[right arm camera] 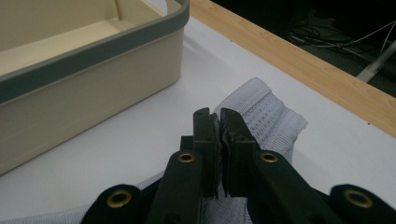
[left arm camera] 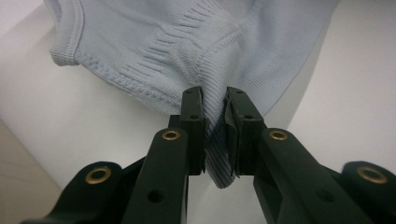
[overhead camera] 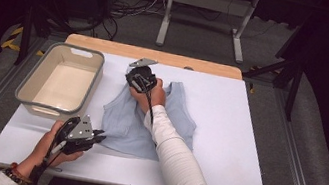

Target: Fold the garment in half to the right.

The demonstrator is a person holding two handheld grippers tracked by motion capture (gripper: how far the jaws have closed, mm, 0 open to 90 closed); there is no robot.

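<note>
Where a white sheet covers the wooden table (overhead camera: 226, 133), dark floor and cables lie beyond. The left gripper (overhead camera: 94, 137) pinches the near hem of a pale blue ribbed tank top (overhead camera: 121, 126) at mid-table; the right gripper (overhead camera: 139, 84) clamps its far left strap. A cream, grey-rimmed plastic basin (overhead camera: 35, 82) stands left.
</note>
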